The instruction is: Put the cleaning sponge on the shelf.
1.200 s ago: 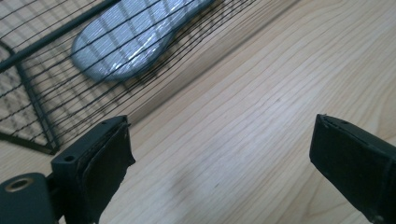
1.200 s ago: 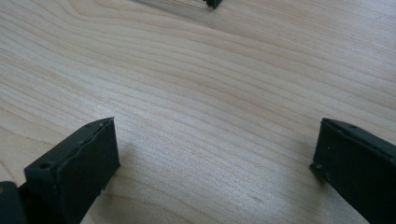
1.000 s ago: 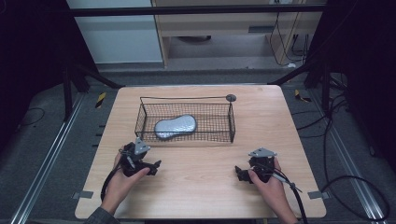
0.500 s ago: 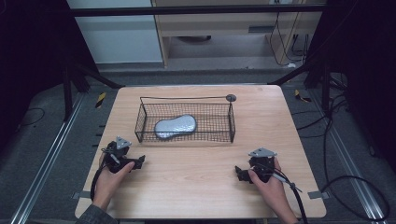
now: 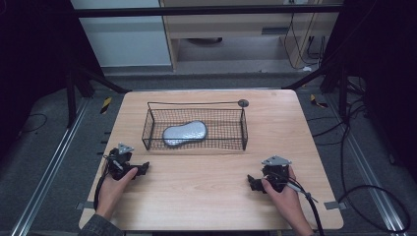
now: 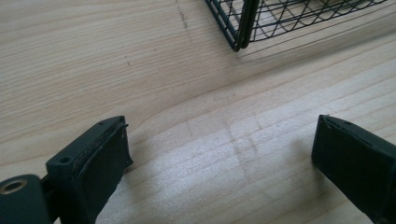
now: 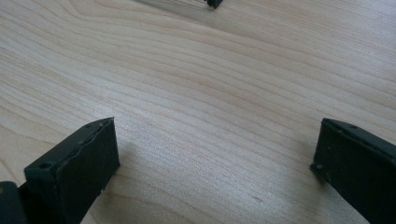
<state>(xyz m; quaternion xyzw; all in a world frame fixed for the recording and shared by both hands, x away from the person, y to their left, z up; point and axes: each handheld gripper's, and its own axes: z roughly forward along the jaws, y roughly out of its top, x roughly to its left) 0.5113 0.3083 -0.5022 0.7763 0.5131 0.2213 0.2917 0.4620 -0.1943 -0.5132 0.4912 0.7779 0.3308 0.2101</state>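
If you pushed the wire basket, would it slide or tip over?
The wire basket would probably slide: it sits low and wide on the smooth wooden table. It looks light, being thin open mesh. The grey pouch inside might shift.

black gripper (image 5: 143, 168), grey plate, trailing cable

A black wire-mesh basket (image 5: 194, 129) stands upright on the far half of the tabletop (image 5: 206, 187), rectangular, open-topped, with a thin rim rail. Inside it, toward its left end, lies a smooth silver-grey, bean-shaped object (image 5: 185, 133), flat on the basket floor and angled slightly. In the left gripper view one basket corner (image 6: 243, 28) shows close by.
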